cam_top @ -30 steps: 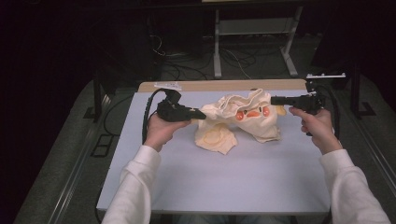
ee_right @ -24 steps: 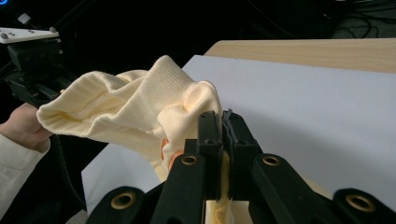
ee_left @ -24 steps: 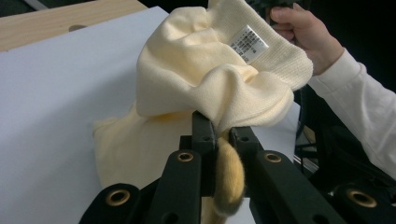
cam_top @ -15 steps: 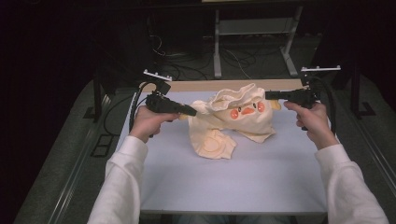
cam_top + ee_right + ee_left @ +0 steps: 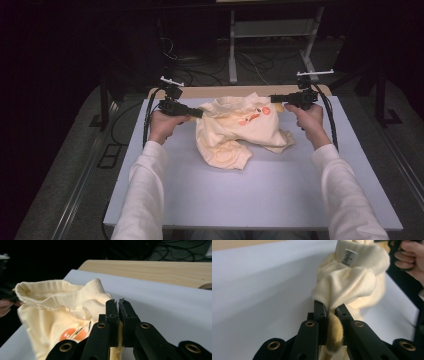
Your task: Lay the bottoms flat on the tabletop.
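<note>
A cream garment [image 5: 240,131] with an orange print lies bunched at the far middle of the white table top [image 5: 260,195]. Its upper edge is stretched between my two grippers. My left gripper [image 5: 198,114] is shut on a fold at the garment's left side. In the left gripper view the cream cloth [image 5: 352,282] bulges out from between the jaws [image 5: 329,311], with a white label on it. My right gripper [image 5: 273,98] is shut on the right side of the neck edge. In the right gripper view the ribbed cloth [image 5: 57,300] runs off to the left of the pinching jaws [image 5: 118,305].
A strip of bare wooden table [image 5: 240,91] runs along the far edge of the white top. Behind it stand a metal frame [image 5: 270,30] and loose cables on the dark floor. The person's other hand [image 5: 409,255] is at the top right of the left gripper view.
Both hands have carried the garment toward the far edge of the table, the right gripper also shifting left. The cloth now hangs more spread out between the grippers.
</note>
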A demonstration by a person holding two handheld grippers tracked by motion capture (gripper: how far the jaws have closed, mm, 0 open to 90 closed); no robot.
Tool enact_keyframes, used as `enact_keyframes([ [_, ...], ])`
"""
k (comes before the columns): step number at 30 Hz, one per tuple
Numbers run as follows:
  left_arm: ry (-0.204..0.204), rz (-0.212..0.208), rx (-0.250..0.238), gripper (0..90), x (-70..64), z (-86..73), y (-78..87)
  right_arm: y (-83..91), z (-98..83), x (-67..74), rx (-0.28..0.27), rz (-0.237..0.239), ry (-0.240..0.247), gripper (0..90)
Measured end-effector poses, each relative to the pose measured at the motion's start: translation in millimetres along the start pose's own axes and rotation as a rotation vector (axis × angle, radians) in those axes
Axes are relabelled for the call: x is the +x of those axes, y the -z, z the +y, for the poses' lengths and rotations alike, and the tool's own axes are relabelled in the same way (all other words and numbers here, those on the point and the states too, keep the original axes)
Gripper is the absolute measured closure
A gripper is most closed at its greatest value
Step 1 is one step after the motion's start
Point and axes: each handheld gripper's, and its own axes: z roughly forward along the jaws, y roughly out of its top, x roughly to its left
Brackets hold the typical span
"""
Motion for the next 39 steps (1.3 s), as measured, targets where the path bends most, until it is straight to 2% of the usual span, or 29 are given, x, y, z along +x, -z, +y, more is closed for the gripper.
enact_keyframes([
  [7, 0.039, 0.094, -0.084, 82.2, 18.1, 3.0, -18.3, -16.4, 3.0, -17.4, -0.020, -0.071, -0.053, 85.5],
  [11, 0.048, 0.115, -0.116, 82.0, 23.6, 9.0, -24.4, -17.6, 8.3, -20.9, -0.029, -0.094, -0.063, 85.6],
  [12, 0.048, 0.144, -0.123, 81.5, 24.5, 9.1, -26.9, -17.1, 9.7, -21.6, -0.042, -0.095, -0.068, 85.5],
  [13, 0.051, 0.174, -0.129, 78.1, 26.4, 7.9, -30.2, -17.1, 10.4, -22.8, -0.053, -0.094, -0.081, 85.4],
  [14, 0.073, 0.183, -0.133, 70.6, 29.7, 6.4, -33.4, -18.3, 10.2, -25.0, -0.053, -0.091, -0.097, 84.4],
  [16, 0.120, 0.194, -0.148, 52.6, 35.7, 1.5, -36.0, -21.2, 7.2, -30.1, -0.034, -0.100, -0.119, 72.0],
  [17, 0.129, 0.183, -0.168, 49.6, 37.3, -2.4, -36.3, -22.0, 4.4, -32.8, -0.024, -0.088, -0.120, 68.1],
  [19, 0.145, 0.163, -0.176, 40.6, 38.4, -8.5, -36.8, -22.4, -1.9, -36.3, -0.014, -0.087, -0.101, 60.7],
  [22, 0.138, 0.144, -0.207, 34.6, 34.8, -15.7, -34.6, -19.7, -9.9, -41.4, -0.014, -0.077, -0.092, 51.7],
  [25, 0.156, 0.082, -0.243, 26.0, 31.2, -20.4, -32.7, -15.5, -15.8, -43.4, -0.015, -0.069, -0.080, 41.4],
  [28, 0.135, 0.085, -0.256, 15.6, 24.6, -21.4, -31.2, -11.3, -19.3, -43.0, -0.003, -0.059, -0.061, 30.1],
  [31, 0.142, 0.052, -0.284, 8.6, 19.8, -23.9, -31.8, -6.8, -21.5, -39.5, 0.000, -0.082, -0.034, 18.0],
  [33, 0.140, 0.035, -0.270, 1.4, 17.2, -25.1, -34.0, -4.6, -22.7, -37.0, 0.012, -0.097, -0.023, 13.6],
  [34, 0.136, 0.031, -0.262, 0.0, 15.9, -25.7, -35.2, -3.3, -23.5, -36.1, 0.016, -0.099, -0.014, 12.6],
  [36, 0.126, 0.024, -0.258, 0.0, 12.9, -27.7, -36.1, -0.7, -24.9, -34.3, 0.020, -0.108, -0.008, 2.1],
  [39, 0.129, 0.015, -0.263, 0.0, 8.7, -32.3, -36.6, 3.5, -28.1, -32.0, 0.024, -0.121, -0.007, 0.0],
])
